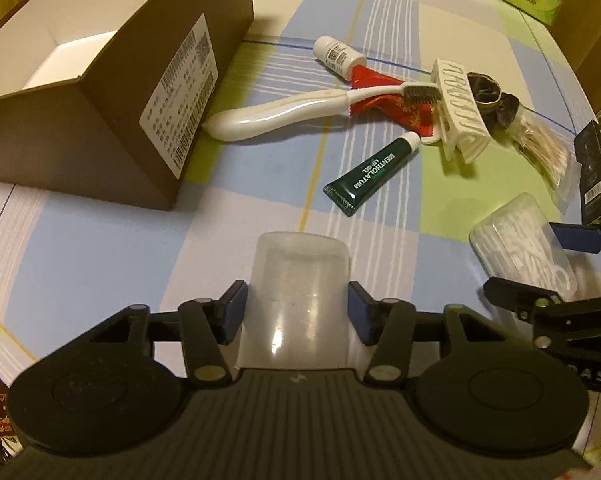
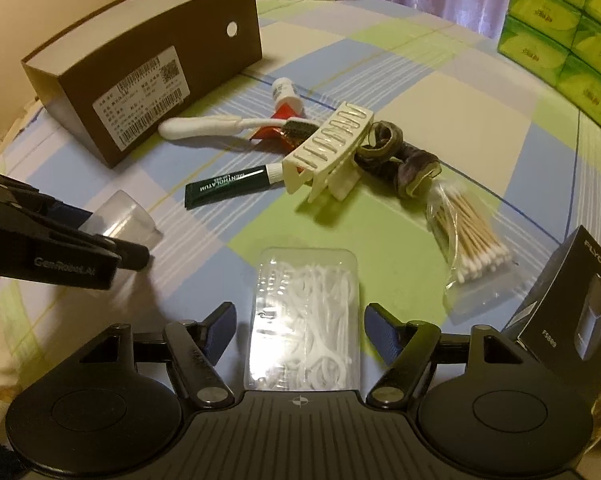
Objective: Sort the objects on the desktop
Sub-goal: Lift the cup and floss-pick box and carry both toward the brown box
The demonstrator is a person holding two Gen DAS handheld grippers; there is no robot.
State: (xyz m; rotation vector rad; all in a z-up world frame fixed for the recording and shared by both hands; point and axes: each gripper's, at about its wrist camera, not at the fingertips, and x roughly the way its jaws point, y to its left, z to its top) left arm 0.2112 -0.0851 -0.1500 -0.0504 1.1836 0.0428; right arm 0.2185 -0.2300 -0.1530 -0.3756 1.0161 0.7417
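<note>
— Cup [image 1: 298,300] status?
— I've got my left gripper [image 1: 298,312] clenched on it, low over the bench [image 1: 100,248]. Right gripper [image 2: 300,334] straddles the floss case [image 2: 306,320], released. Box [image 1: 100,92] looks empty; nearly everything's left.

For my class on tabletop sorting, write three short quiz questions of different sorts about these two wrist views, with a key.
1. True or false: the left gripper is shut on the translucent cup.
2. Which item lies between the right gripper fingers, not yet clamped? A) cotton swab bag B) floss pick box C) green tube
3. Fill in: the toothbrush head lies on a red ____.

Key: 1 true; 2 B; 3 wrapper.
</note>
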